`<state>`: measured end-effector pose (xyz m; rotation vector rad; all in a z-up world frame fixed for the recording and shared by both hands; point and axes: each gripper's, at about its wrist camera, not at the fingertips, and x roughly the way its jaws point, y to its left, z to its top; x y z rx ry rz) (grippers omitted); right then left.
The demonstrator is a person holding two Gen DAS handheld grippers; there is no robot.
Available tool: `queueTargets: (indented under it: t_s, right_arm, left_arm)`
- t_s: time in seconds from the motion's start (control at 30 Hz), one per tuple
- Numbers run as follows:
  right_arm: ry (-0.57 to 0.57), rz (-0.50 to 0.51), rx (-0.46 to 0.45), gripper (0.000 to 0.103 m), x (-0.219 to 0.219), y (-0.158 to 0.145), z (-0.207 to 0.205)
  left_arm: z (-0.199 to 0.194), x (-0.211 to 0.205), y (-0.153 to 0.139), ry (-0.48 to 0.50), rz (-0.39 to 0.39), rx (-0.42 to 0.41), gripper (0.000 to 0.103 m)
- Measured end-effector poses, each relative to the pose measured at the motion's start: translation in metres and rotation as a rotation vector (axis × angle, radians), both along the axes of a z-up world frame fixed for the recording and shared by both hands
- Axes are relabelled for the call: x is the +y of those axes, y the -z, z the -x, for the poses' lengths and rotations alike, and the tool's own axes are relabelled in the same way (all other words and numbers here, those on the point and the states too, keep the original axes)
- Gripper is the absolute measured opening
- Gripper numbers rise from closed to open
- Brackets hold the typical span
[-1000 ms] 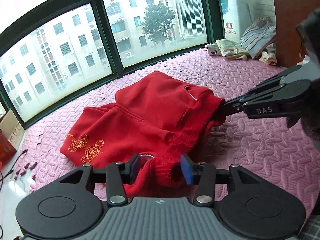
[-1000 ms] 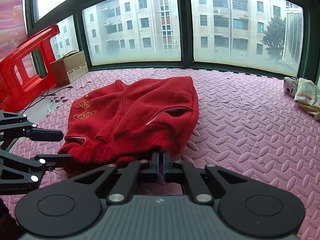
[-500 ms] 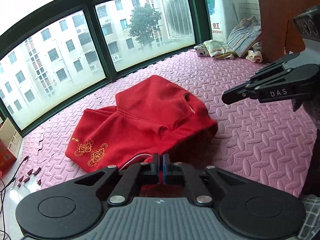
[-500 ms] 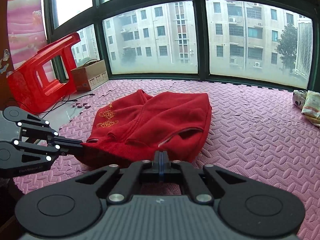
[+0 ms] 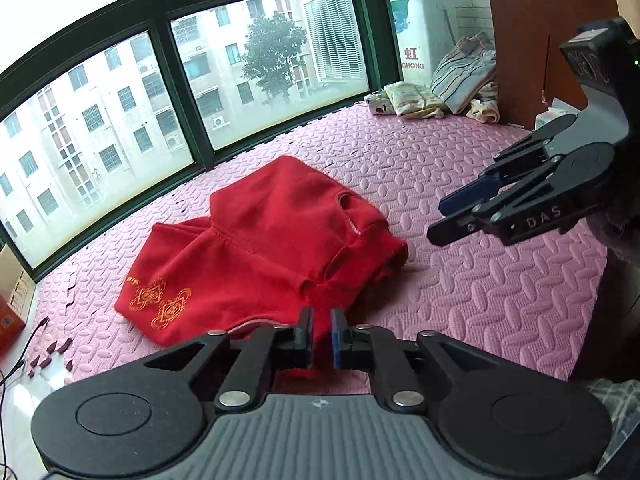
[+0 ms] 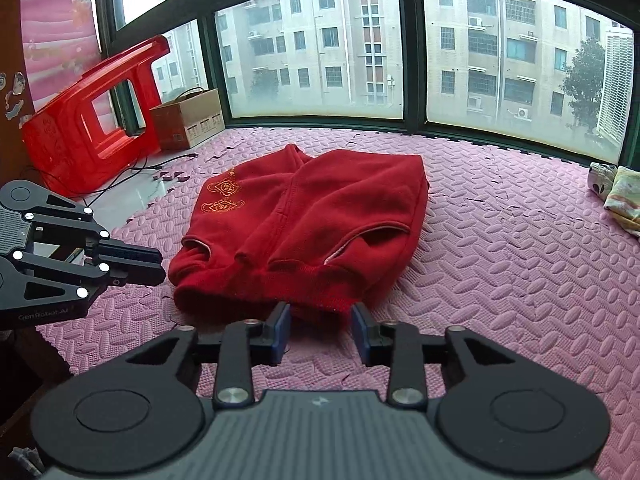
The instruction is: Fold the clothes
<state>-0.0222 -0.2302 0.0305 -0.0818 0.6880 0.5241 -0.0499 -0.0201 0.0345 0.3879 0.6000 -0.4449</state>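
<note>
Pink foam puzzle mats [image 5: 472,280] cover the whole floor of this bay-window nook, with dark green window frames [image 6: 412,52] all around and apartment blocks outside. Lying on the mats is the red fleece jacket [image 6: 312,232], folded over on itself, hem edge nearest the grippers, gold embroidered emblems [image 5: 160,306] showing on the far-left part, and two pocket slits visible from the right wrist view.

Left gripper [image 5: 321,334] has its jaws just a narrow gap apart; they've just been opening a bit. The jacket's red hem shows through the gap, but I can't tell whether the pads actually touch it, it doesn't look clamped. Right gripper [image 6: 320,334] has jaws moderately wide, having just been opening too, with nothing pinched: the jacket's hem sits just beyond the blue pads [image 6: 282,330], and bare mat shows between them.

In the left view the right gripper hangs off to the right above the mat, clear of the jacket. Other stuff around: a red plastic stool [image 6: 92,116] tipped on its side by the window, a cardboard box [image 6: 188,118] next to it, some cables [image 6: 132,176] on the bare tile, and a pile of folded clothes [image 5: 440,88] in the far corner beside a brown wooden cabinet [image 5: 548,36].
</note>
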Motion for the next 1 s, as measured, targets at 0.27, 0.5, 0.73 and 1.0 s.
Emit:
queueTargets:
  t_s: [0.27,0.5,0.73,1.0]
  right_arm:
    - [0.125,0.021,0.017,0.059,-0.033,0.01,-0.016]
    - [0.19,0.0,0.021,0.063,-0.059,0.01,-0.029]
    - [0.212,-0.019,0.011,0.069,-0.07,0.011,-0.045]
    - [0.244,-0.039,0.002,0.069,-0.08,0.012,-0.058]
  left_arm:
    - [-0.029,-0.069,0.018,0.067,-0.044,-0.043,0.053]
    - [-0.062,-0.107,0.037,0.056,-0.118,-0.053,0.055]
    - [-0.087,-0.126,0.051,0.018,-0.18,-0.046,0.055]
    - [-0.112,-0.145,0.062,-0.023,-0.239,-0.043,0.055]
